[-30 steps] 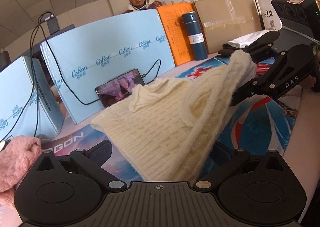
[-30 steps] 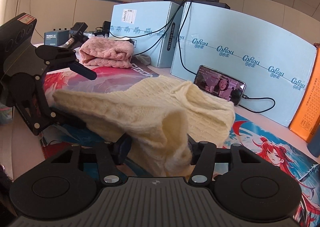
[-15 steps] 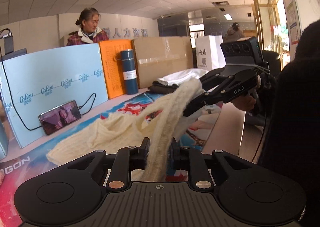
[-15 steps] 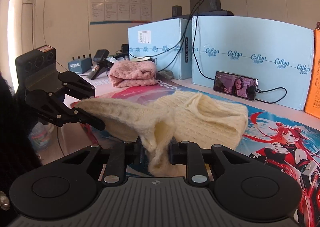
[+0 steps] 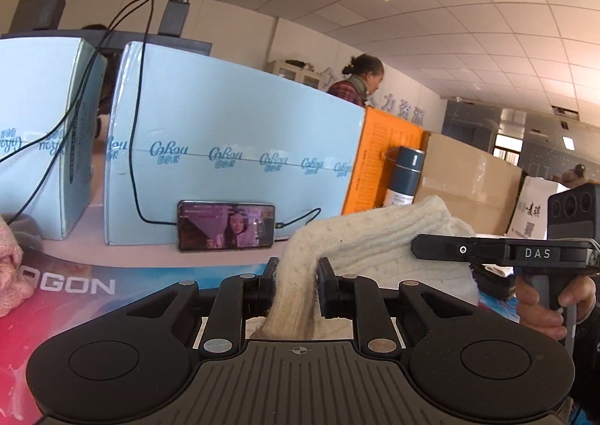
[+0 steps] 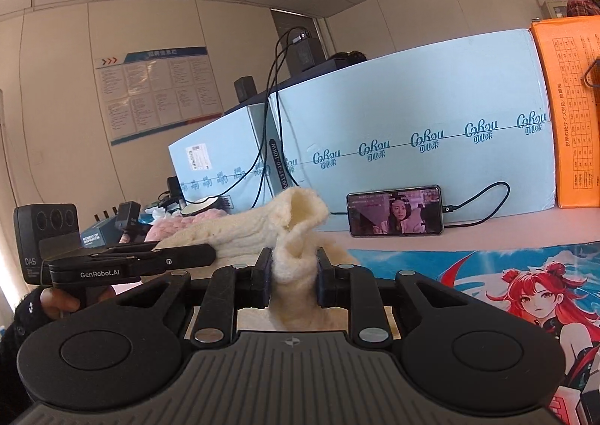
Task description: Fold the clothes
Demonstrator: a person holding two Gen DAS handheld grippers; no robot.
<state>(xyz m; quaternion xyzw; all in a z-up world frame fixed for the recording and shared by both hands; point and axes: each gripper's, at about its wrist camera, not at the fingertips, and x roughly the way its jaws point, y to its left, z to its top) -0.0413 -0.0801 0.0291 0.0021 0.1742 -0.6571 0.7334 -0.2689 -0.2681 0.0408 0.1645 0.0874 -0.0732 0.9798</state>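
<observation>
1. My left gripper (image 5: pixel 296 284) is clamped nearly closed on an edge of the cream knit sweater (image 5: pixel 378 237); the fabric is bunched between its pads.
2. My right gripper (image 6: pixel 293 277) pinches another edge of the same sweater just as tightly.
3. The sweater hangs between the two claws, raised above the printed mat (image 6: pixel 442 267), with the phone (image 6: pixel 393 210) at about one o'clock in the right view.
4. I judge this the carry-over step of a fold.
5. Next, both edges need laying down level, together, before I release.
</observation>
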